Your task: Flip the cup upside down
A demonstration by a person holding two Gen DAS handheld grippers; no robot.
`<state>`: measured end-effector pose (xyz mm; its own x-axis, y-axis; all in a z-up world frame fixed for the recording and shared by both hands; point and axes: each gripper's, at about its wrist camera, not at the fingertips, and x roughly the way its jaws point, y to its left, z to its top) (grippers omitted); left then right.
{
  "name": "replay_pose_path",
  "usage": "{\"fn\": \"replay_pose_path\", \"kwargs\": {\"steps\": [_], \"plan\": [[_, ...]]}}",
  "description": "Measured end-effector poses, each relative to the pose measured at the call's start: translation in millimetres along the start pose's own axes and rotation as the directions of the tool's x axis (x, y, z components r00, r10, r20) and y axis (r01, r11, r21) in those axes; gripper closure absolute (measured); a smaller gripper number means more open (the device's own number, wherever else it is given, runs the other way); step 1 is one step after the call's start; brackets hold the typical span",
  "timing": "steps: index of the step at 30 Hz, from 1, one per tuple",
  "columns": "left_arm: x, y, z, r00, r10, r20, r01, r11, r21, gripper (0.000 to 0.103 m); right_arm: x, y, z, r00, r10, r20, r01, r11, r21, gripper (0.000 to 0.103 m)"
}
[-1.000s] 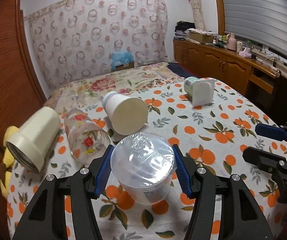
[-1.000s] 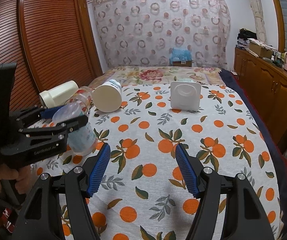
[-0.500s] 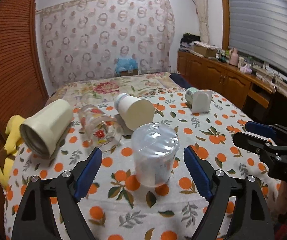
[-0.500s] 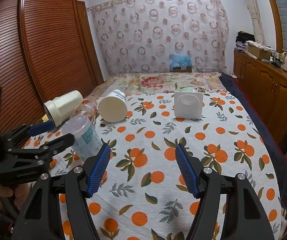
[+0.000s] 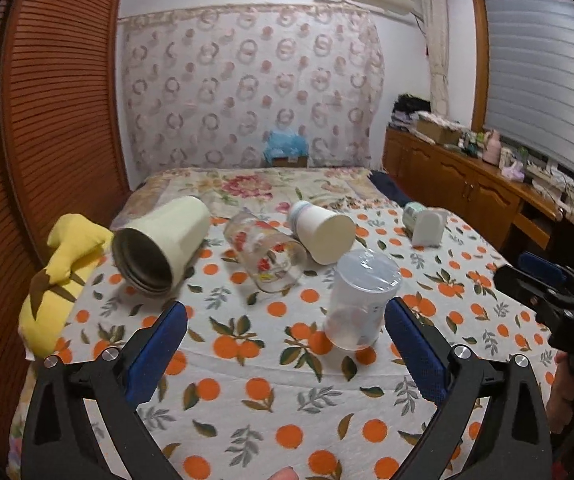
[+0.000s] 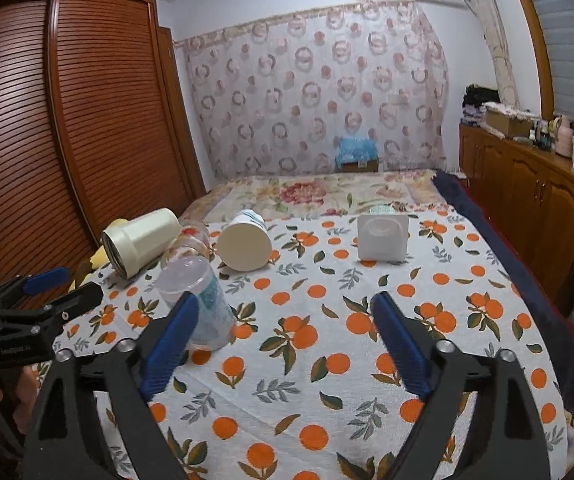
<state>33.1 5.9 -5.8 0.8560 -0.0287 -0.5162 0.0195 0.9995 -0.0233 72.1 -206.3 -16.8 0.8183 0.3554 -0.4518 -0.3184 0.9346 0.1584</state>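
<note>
On the orange-print cloth (image 5: 271, 396), the clear plastic cup (image 5: 361, 300) stands mouth-down, just ahead of the left gripper (image 5: 287, 344) and nearer its right finger, touching neither blue pad (image 5: 159, 352); both jaws are spread wide and hold nothing. The right gripper (image 6: 287, 340) is likewise splayed and empty over bare cloth, the cup off to its left (partly behind its left finger). Beyond lie a cream tumbler (image 5: 159, 246), a floral glass (image 5: 267, 254) and a white cup (image 5: 325, 234) on their sides, beside a slatted wooden wardrobe (image 6: 67, 128).
</note>
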Motion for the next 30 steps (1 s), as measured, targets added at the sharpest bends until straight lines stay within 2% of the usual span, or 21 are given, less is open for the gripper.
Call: {"fn": "replay_pose_path", "kwargs": {"steps": [2, 8, 30], "plan": [[-7.0, 2.8, 0.1, 1.0, 0.01, 0.016, -0.01, 1.0, -0.002, 0.008, -5.7, 2.3, 0.5, 1.0, 0.0, 0.019, 0.0, 1.0, -0.003, 0.002], [-25.9, 7.3, -1.2, 0.998, 0.031, 0.054, -0.031, 0.999, -0.01, 0.008, -17.8, 11.4, 0.3, 0.998, -0.007, 0.056, 0.009, 0.999, -0.033, 0.002], [-33.0, 6.0, -3.7, 0.997, 0.038, 0.061, -0.037, 0.999, -0.015, 0.008, -21.4, 16.6, -0.9, 0.998, -0.007, 0.068, 0.011, 0.999, -0.047, 0.002]]}}
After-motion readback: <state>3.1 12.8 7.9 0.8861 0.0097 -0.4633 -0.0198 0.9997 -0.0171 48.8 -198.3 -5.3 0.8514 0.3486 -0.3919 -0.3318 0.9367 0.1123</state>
